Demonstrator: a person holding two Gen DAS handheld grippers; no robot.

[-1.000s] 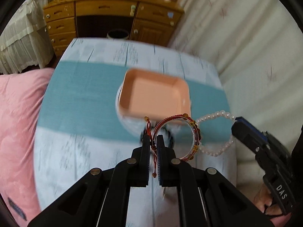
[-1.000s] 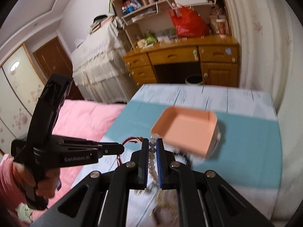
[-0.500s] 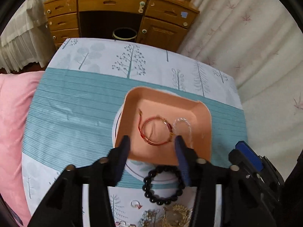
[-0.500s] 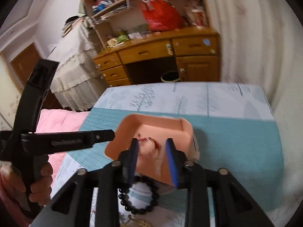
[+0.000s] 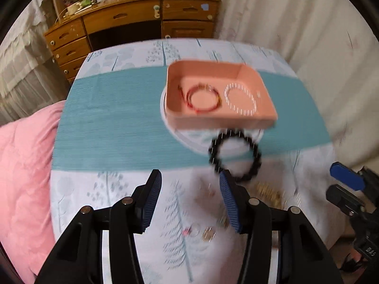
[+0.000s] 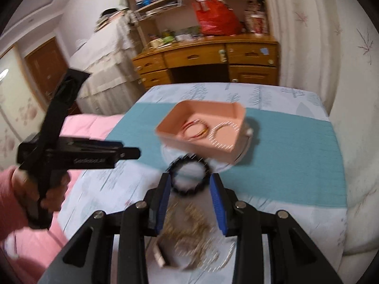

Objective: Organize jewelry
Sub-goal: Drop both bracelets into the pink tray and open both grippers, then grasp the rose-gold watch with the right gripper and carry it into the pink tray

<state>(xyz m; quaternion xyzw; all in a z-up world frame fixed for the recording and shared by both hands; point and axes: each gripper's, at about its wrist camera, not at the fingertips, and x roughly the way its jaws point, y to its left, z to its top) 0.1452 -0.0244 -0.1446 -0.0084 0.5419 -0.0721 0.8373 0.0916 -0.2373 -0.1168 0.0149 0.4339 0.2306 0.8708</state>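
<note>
A peach tray sits on a white round dish on the table. In it lie a red bracelet and a pearl bracelet; both also show in the right wrist view, the red bracelet left of the pearl bracelet in the tray. A black bead bracelet lies on the cloth just in front of the tray. My left gripper is open and empty above the cloth. My right gripper is open with the black bracelet between its fingertips, apart from the pads.
Gold chains and small rings lie on the near part of the table. A pink bed borders the table on the left. A wooden desk stands behind, a curtain to the right.
Both grippers opened and dropped the red and pearl bracelets into the tray, then drew back toward the near table. The right gripper now frames the black bracelet.
</note>
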